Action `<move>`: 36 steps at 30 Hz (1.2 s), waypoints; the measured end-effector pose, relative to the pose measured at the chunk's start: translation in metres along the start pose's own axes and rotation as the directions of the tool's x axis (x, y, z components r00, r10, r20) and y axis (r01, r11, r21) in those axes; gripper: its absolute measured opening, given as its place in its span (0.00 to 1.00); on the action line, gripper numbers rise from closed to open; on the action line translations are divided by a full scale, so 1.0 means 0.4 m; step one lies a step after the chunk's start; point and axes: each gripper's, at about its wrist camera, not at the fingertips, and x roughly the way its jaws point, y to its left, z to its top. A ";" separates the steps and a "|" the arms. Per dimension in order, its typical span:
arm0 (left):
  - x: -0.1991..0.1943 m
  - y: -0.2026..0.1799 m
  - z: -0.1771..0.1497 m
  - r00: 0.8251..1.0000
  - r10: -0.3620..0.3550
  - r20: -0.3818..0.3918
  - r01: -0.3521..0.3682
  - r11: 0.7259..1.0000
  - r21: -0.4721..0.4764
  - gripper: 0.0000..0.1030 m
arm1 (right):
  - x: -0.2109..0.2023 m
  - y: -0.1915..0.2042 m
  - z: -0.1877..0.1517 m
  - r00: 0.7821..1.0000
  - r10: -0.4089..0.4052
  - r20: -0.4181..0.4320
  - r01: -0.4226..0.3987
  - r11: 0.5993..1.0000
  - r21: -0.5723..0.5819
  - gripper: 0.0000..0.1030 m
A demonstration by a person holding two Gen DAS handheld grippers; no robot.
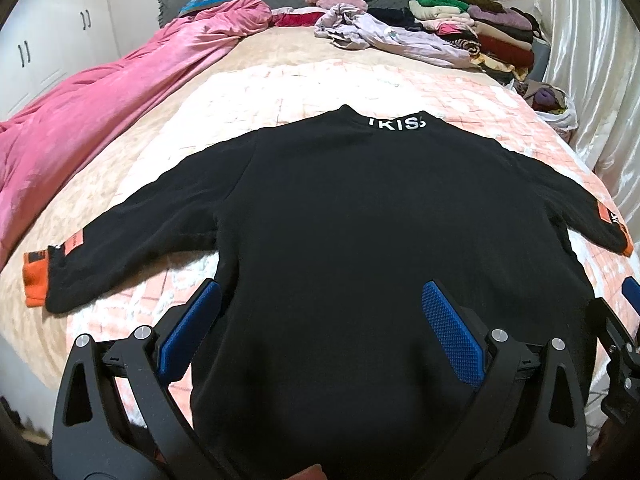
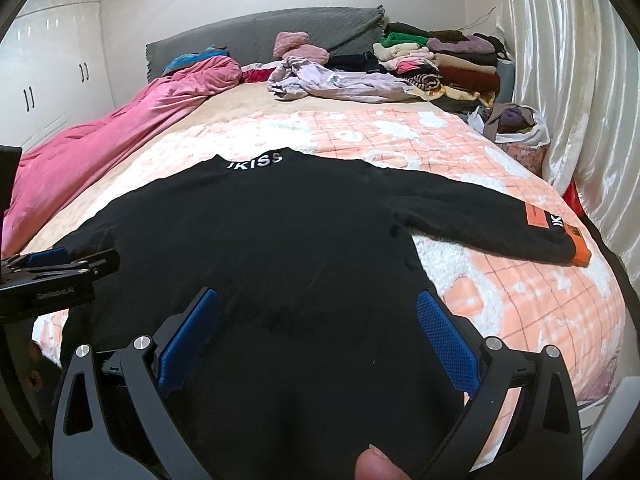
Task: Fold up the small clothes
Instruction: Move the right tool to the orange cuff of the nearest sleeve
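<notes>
**Ana:** Bedroom, with a wide bed (image 1: 248, 92) under a peach checked cover. What do the grippers do?

**Ben:** Left gripper (image 1: 320, 320) hangs over the lower part of the black sweater (image 1: 360, 220), jaws spread wide, holding nothing. Right gripper (image 2: 316, 328) is the same: spread apart, empty, over the hem on the right side. Whether the pads touch the cloth, I cannot tell.

**Ana:** And the sweater?

**Ben:** It lies flat in the middle of the bed, collar away from us, white letters on the collar, both sleeves stretched out to the sides. Left sleeve (image 1: 120, 248) and right sleeve (image 2: 500, 220) end in orange cuffs.

**Ana:** So which step?

**Ben:** I judge the spreading is done and no fold is made yet. The next move probably calls for pinching a sleeve or a side edge and bringing it across the body, keeping the edge straight.

**Ana:** Material?

**Ben:** Thick, matte, a little fuzzy knit; it may sag when lifted. The cover looks soft and fleecy. Behind are a pink quilt (image 1: 100, 112), a lilac garment (image 2: 332, 84) and a stack of folded clothes (image 2: 440, 64).
</notes>
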 end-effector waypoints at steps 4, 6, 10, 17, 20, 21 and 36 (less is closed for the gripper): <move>0.025 -0.012 0.022 1.000 -0.010 -0.015 0.010 1.000 -0.001 0.92 | 0.018 -0.024 0.014 1.000 -0.007 0.008 0.007 1.000 0.011 0.96; 0.037 -0.019 0.033 1.000 -0.011 -0.020 0.011 1.000 0.003 0.92 | 0.027 -0.037 0.022 1.000 -0.013 0.015 0.012 1.000 0.017 0.96; 0.060 -0.039 0.060 0.999 -0.032 -0.030 0.033 0.999 0.022 0.92 | 0.047 -0.062 0.036 0.999 -0.032 0.019 0.032 0.999 0.026 0.96; 0.086 -0.078 0.114 0.998 -0.057 -0.029 0.058 0.997 0.043 0.92 | 0.091 -0.134 0.064 0.996 -0.088 0.015 0.087 0.994 0.064 0.96; 0.099 -0.102 0.139 0.997 -0.070 -0.028 0.071 0.996 0.057 0.92 | 0.101 -0.169 0.078 0.994 -0.113 0.015 0.111 0.990 0.087 0.96; 0.103 -0.112 0.148 0.997 -0.075 -0.027 0.077 0.995 0.069 0.92 | 0.101 -0.177 0.082 0.992 -0.122 0.020 0.120 0.989 0.090 0.96; 0.154 -0.203 0.220 0.993 -0.120 -0.017 0.121 0.982 0.145 0.92 | 0.113 -0.341 0.126 0.969 -0.246 0.037 0.235 0.954 0.184 0.96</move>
